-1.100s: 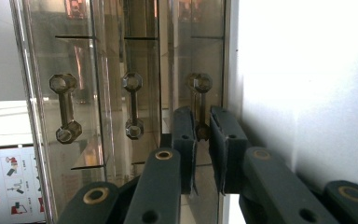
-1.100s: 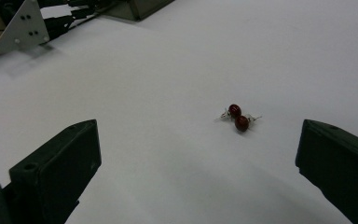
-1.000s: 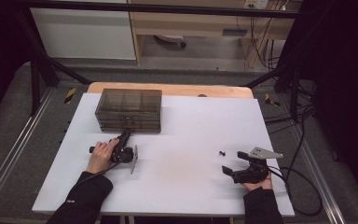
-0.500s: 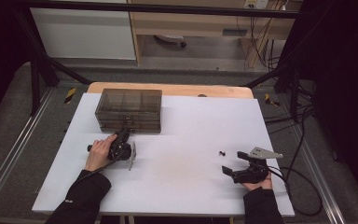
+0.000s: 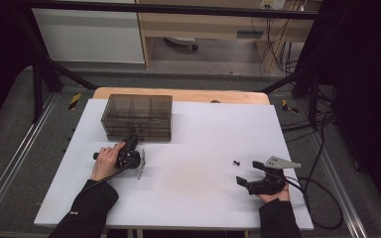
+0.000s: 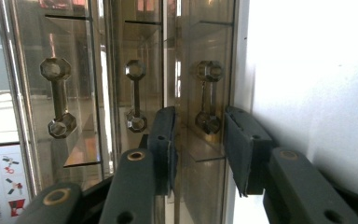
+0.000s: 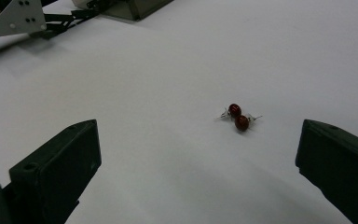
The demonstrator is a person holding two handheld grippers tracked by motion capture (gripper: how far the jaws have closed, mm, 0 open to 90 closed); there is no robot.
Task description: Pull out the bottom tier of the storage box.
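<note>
A smoky see-through drawer box stands at the back left of the white table. My left gripper reaches its front at the lowest drawer. In the left gripper view, which is rolled on its side, three drawer handles show. The handle nearest the table lies between the jaws of my left gripper. Those jaws have just been closing, but a gap remains on each side of the handle. A pair of dark red earrings lies just ahead of my right gripper, which stands wide open and empty.
The box and the left gripper's grey plate show far off in the right gripper view. A wooden strip edges the table's back. Black frame bars and cables surround the table on the floor.
My left gripper has edged a little closer to the front of the drawer box. The right gripper and the earrings have kept still.
</note>
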